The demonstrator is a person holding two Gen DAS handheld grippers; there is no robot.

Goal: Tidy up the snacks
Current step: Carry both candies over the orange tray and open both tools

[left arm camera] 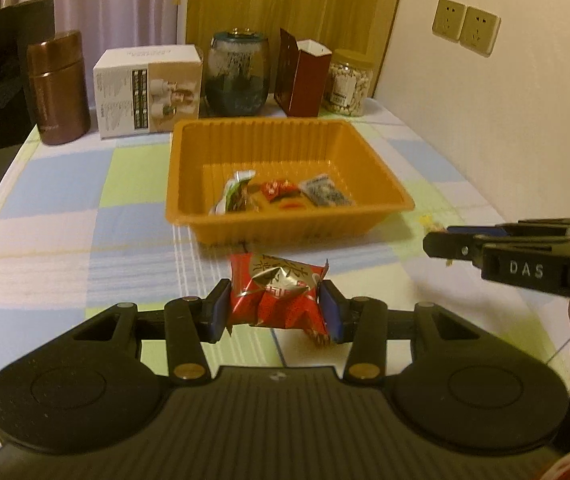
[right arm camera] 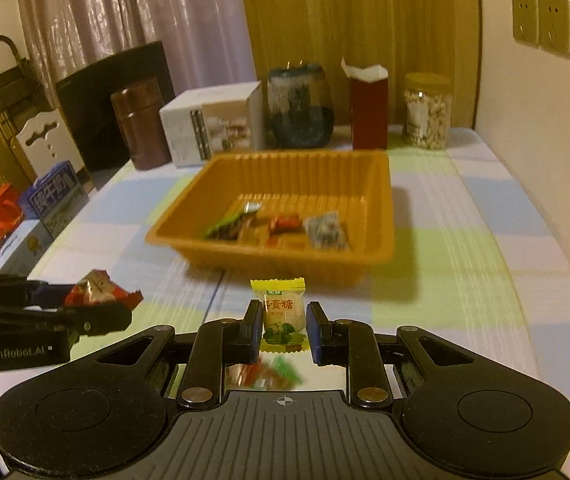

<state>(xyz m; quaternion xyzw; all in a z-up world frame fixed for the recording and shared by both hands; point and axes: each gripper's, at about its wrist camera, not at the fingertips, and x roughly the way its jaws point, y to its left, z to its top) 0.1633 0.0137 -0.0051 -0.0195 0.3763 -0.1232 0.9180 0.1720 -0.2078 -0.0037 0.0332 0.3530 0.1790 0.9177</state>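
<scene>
Left tongs (left arm camera: 275,312) gripped a red foil snack (left arm camera: 279,296), crumpled and shiny with gold print, just short of the tray's (left arm camera: 189,168) near wall. Right tongs (right arm camera: 283,328) pinched a small yellow-green candy (right arm camera: 281,312), flat, its long axis pointing toward the tray. Both snacks hung above the checked worktop (left arm camera: 65,200); the tray lay straight ahead of each, with three or four wrapped snacks inside. Neither hand looked clearly nearer. More wrappers showed blurred below the right tongs.
</scene>
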